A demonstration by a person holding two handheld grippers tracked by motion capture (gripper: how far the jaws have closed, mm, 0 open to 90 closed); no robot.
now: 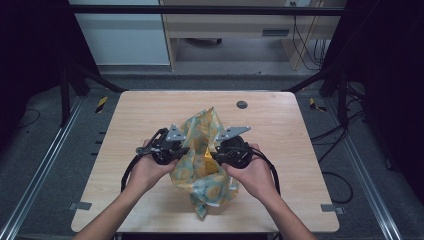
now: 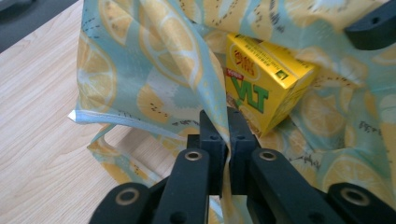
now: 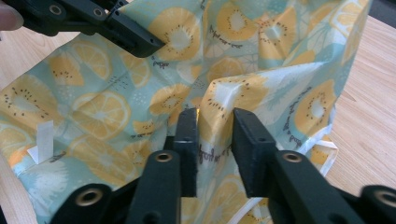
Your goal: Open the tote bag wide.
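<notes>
You hold a pale blue fabric bag printed with yellow lemon slices [image 1: 202,165] at the middle of the light wooden table [image 1: 280,125]. Your left gripper [image 2: 223,122] is clamped on one edge of its mouth. Your right gripper [image 3: 215,128] has a fold of the opposite edge between its jaws, pinching it. A yellow cardboard drink carton [image 2: 261,88] sits inside the bag.
</notes>
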